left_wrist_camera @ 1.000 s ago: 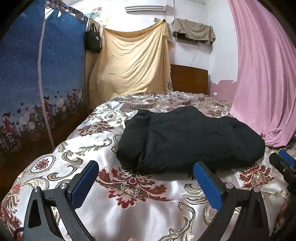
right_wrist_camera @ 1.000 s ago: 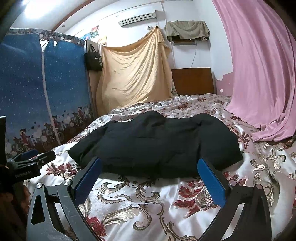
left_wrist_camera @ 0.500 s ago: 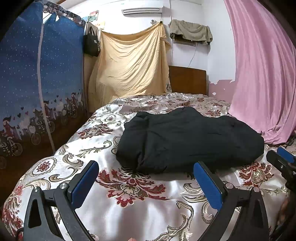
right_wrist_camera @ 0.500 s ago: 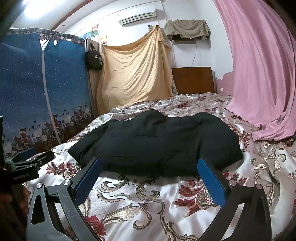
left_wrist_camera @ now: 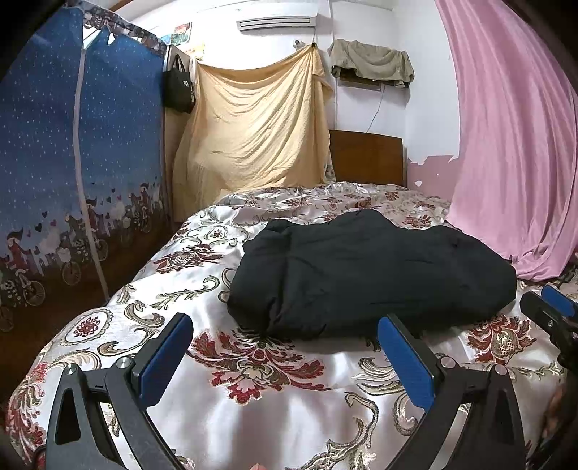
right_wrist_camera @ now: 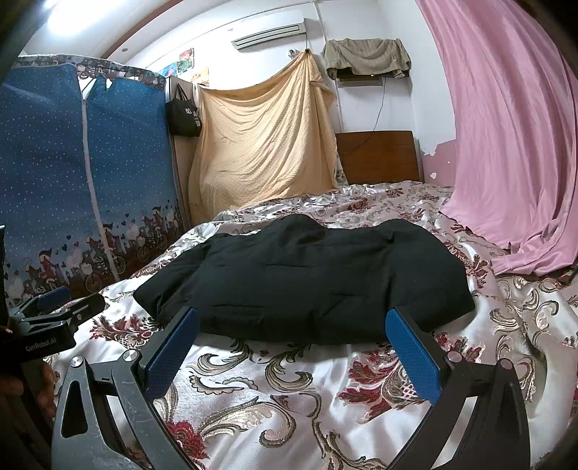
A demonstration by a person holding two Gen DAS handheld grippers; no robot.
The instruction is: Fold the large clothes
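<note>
Your left gripper (left_wrist_camera: 285,356) is held low over the near edge of the bed, pointing toward the headboard (left_wrist_camera: 366,157), jaws spread wide with nothing between the blue pads (left_wrist_camera: 164,354). Your right gripper (right_wrist_camera: 292,349) has the same pose: low, level, jaws wide apart, holding nothing, pads just short of the garment's near edge. Neither touches the cloth. Each tool shows in the other's camera: the right one at the right edge of the left view (left_wrist_camera: 554,314), the left one at the left edge of the right view (right_wrist_camera: 54,311), so the two sit side by side, apart. One black padded jacket (left_wrist_camera: 368,274) lies folded in a compact bundle on the floral satin bedspread (left_wrist_camera: 260,390), roughly mid-bed, straight ahead of the right gripper (right_wrist_camera: 307,278) and slightly right of the left one's axis. Count: two grippers, one jacket, one bed. Around it: one pink curtain (left_wrist_camera: 513,137) on the right with its hem resting on the spread, one yellow sheet (left_wrist_camera: 253,126) hung on the back wall, one black bag (left_wrist_camera: 178,90) hanging beside it, one blue fabric wardrobe (left_wrist_camera: 72,152) on the left, one air conditioner (left_wrist_camera: 278,21) up top.
</note>
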